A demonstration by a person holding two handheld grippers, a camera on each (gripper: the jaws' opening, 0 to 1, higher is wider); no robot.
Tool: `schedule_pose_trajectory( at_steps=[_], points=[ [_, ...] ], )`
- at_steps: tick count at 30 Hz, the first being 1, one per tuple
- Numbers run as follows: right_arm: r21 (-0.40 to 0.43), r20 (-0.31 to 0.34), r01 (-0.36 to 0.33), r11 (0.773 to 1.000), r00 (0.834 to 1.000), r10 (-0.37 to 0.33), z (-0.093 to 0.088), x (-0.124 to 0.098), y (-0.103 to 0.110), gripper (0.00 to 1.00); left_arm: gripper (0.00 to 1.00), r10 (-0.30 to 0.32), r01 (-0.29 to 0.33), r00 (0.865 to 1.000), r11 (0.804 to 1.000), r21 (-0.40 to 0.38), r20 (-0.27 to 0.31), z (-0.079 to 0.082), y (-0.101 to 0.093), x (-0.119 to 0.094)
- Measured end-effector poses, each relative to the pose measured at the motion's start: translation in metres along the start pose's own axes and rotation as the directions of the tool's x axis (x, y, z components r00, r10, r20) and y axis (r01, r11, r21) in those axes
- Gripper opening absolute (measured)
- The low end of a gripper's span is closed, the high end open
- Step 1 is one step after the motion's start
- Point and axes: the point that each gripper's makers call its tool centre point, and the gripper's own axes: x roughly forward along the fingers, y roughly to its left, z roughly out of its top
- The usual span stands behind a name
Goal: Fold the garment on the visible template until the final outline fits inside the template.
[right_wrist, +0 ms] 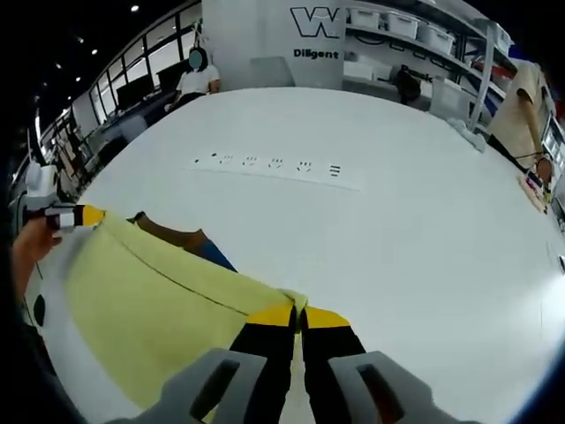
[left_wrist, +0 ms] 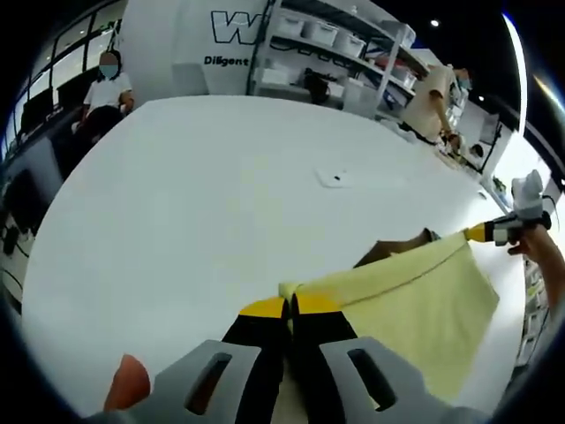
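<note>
Two hand-held grippers are on one pale yellow garment (left_wrist: 415,296), and the cloth hangs stretched between them above the white desk (left_wrist: 194,203). In the left gripper view, the left hand-held gripper (left_wrist: 290,306) rises from the bottom centre with its yellow-tipped black jaws pressed together on a corner of the fabric. From there the yellow sheet runs out toward the right edge of the frame, where the right hand-held gripper (left_wrist: 484,232) pinches the far corner, a person's hand (left_wrist: 537,243) behind it.

Switch to the right gripper view and it's the mirror picture: the right hand-held gripper (right_wrist: 299,314) sits at the bottom centre, jaws closed on the garment (right_wrist: 150,305) edge, and the cloth spreads away to the lower left. The left hand-held gripper (right_wrist: 75,215) holds the other corner at the left edge, gripped by a hand (right_wrist: 26,247).

Something brown (right_wrist: 172,234) with a bit of blue beside it peeks out past the top edge of the yellow cloth; I can't tell what it is. A row of small dark marks (right_wrist: 274,163) lies on the desk in the upper middle of the right gripper view. Shelving with storage bins (left_wrist: 340,53) stands at the top of the left gripper view, a seated person (left_wrist: 106,88) is at the upper left, and another person (left_wrist: 433,102) bends at the upper right.
</note>
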Motion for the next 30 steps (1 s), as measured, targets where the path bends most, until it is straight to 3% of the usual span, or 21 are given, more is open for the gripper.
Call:
schedule_pose_trajectory(
  at_steps=[16, 23, 30],
  points=[
    [-0.046, -0.017, 0.003, 0.999, 1.000, -0.004, -0.008, 0.010, -0.001, 0.00, 0.04, 0.035, -0.036, 0.999, 0.994, 0.101, 0.018, -0.004, -0.002, 0.001],
    [-0.025, 0.009, -0.008, 1.000, 1.000, 0.009, -0.004, 0.005, -0.002, 0.04, 0.03, 0.029, -0.031, 0.999, 0.998, 0.060, 0.030, 0.002, -0.001, -0.004],
    [-0.021, 0.043, -0.018, 1.000, 0.999, 0.018, -0.001, -0.001, -0.002, 0.08, 0.03, 0.019, -0.021, 0.999, 0.998, 0.066, 0.032, 0.003, -0.004, -0.010]
  ],
)
